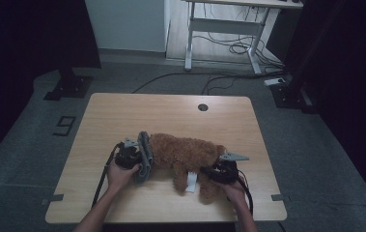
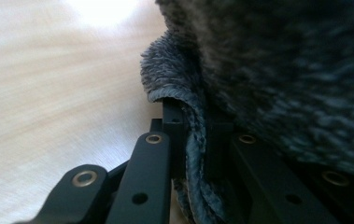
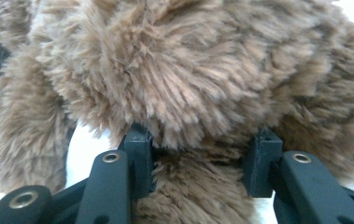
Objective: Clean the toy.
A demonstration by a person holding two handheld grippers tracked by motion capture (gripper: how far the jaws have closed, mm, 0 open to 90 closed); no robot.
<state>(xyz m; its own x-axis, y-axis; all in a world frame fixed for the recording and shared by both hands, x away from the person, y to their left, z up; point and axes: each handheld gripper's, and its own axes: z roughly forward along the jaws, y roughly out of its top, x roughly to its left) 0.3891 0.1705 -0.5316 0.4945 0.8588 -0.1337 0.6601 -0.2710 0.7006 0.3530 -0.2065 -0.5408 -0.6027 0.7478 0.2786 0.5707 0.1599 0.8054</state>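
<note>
A: Which step does this look like?

B: Dressing the brown plush toy [image 1: 185,155], most likely. It lies across the middle of the wooden table [image 1: 122,111], and a grey fleece garment [image 1: 144,157] sits bunched at its left end. The left gripper [image 1: 131,155] has its jaws pinched tight on an edge of that fleece. The right gripper [image 1: 219,171] has its jaws set at a middling width around a furry part of the toy at the right, near side; the pads seem to press into the fur.

A: And the next move?

B: Probably drawing the fleece further along the body while the right gripper steadies the toy. That calls for a firm hold on the hem, since the pile looks slippery and could slide free.

A: What do the close views add?

B: The left gripper view shows the folded grey hem [image 2: 198,154] squeezed between the jaws, which the high view leaves too small to judge. The right gripper view shows fur [image 3: 193,140] bulging between the pads. The high view alone gives the toy's white tag [image 1: 191,182] and the whole layout
</note>
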